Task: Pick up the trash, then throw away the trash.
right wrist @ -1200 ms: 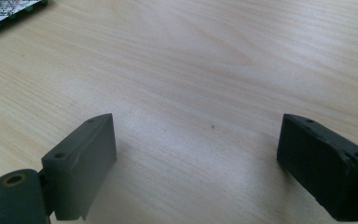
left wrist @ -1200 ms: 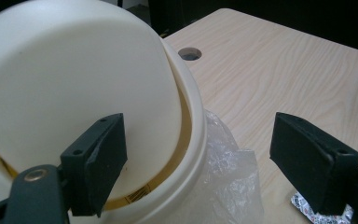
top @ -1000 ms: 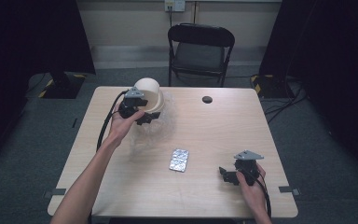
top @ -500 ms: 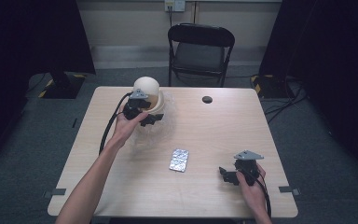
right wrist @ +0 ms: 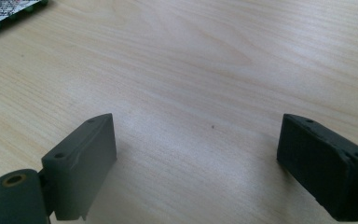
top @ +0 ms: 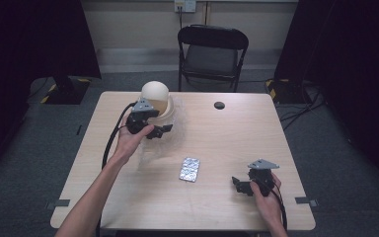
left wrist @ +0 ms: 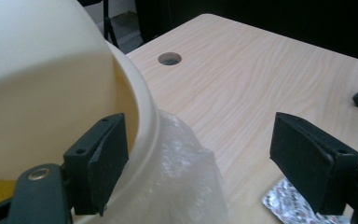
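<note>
left gripper (top: pixel 159 132): jaws apart, nothing pinched, we're hovering at the cream dome lamp (top: pixel 156 97) and its clear plastic bag (top: pixel 165 143), far-left of the table (top: pixel 227 128)
right gripper (top: pixel 241 185): wide open, parked
tip: we'd catch loose bag film, not the rim
blister pack (top: pixel 190 169): mid-table, leave it

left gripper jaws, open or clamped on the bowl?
Open. In the left gripper view the left gripper has its jaws wide apart; the cream bowl rim and clear plastic bag sit between them, neither pad pressing.
</note>
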`<state>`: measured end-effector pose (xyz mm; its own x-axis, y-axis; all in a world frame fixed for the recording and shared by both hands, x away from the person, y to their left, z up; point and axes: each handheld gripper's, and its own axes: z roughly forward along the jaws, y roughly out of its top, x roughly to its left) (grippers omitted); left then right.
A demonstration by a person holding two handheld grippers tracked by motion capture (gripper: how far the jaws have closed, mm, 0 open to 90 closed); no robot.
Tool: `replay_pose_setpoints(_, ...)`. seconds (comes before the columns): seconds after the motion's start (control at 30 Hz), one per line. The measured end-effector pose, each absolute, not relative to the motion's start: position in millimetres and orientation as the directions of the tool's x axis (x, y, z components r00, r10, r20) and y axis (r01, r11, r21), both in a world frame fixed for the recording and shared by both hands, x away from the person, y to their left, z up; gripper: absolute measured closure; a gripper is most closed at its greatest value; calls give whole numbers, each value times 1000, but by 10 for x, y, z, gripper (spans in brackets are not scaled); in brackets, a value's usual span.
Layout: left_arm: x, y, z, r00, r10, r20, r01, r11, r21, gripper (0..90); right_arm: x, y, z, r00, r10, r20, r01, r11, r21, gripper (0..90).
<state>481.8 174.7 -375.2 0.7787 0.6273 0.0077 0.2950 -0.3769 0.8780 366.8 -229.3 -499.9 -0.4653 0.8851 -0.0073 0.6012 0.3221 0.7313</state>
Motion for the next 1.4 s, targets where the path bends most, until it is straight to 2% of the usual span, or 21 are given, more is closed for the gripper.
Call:
replay_pose_setpoints(0.07, 4730, 1772, -3761, 785, 620, -14, 295, -353, 888, 185, 3668, -2293, -5000, -465, 885, -7, 601, 322, 731, 107)
replay_pose_setpoints(0.17, 4585, 1780, -3786, 782, 623, 17, 276, -371, 887, 186, 3668, -2293, -4998, -465, 885, -8, 602, 322, 730, 107)
replay_pose_setpoints(0.43, 4310, 1747, -3903, 780, 626, -3, 292, -360, 886, 195, 3668, -2293, -4998, -465, 886, -8, 602, 322, 730, 107)
replay_pose_setpoints(0.7, 4051, 1456, -4244, 813, 581, -42, 333, -403, 852, 192, 3669, -2292, -4999, -465, 885, -8, 602, 323, 730, 106)
replay_pose_setpoints(0.8, 4026, 1392, -4344, 817, 575, -49, 349, -426, 835, 190, 3669, -2291, -4998, -464, 886, -7, 603, 322, 730, 106)
replay_pose_setpoints(0.97, 3967, 1295, -4603, 800, 586, -128, 417, -389, 822, 190, 3668, -2291, -4998, -464, 886, -7, 603, 322, 730, 106)
replay_pose_setpoints(1.07, 3960, 1209, -4700, 810, 572, -129, 433, -437, 788, 184, 3668, -2291, -4998, -464, 886, -7, 603, 322, 730, 106)
replay_pose_setpoints(1.4, 4029, 1110, -4843, 789, 599, -135, 465, -439, 769, 183, 3668, -2292, -4999, -465, 885, -8, 602, 323, 730, 106)
